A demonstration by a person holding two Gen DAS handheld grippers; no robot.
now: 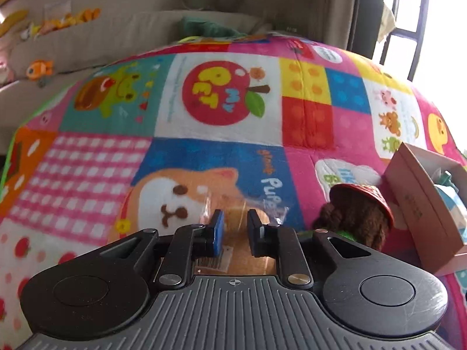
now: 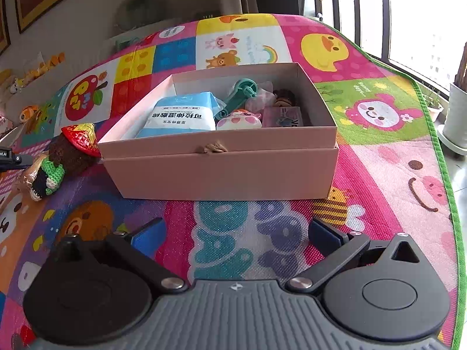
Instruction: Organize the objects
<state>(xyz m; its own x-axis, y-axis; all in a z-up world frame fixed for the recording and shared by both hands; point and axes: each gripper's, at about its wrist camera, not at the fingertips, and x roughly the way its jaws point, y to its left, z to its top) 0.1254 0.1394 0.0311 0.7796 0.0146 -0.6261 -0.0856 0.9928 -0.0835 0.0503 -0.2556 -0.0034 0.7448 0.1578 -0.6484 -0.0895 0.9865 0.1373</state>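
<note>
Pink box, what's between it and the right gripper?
Just bare colorful play mat lies between the right gripper and the pink box, seen in the right wrist view.

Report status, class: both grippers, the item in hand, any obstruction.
Left gripper shut on clear-wrapped bread packet. Right gripper open, empty, facing pink cardboard box. Crocheted doll with red woven hat lies against box's left corner.
</note>
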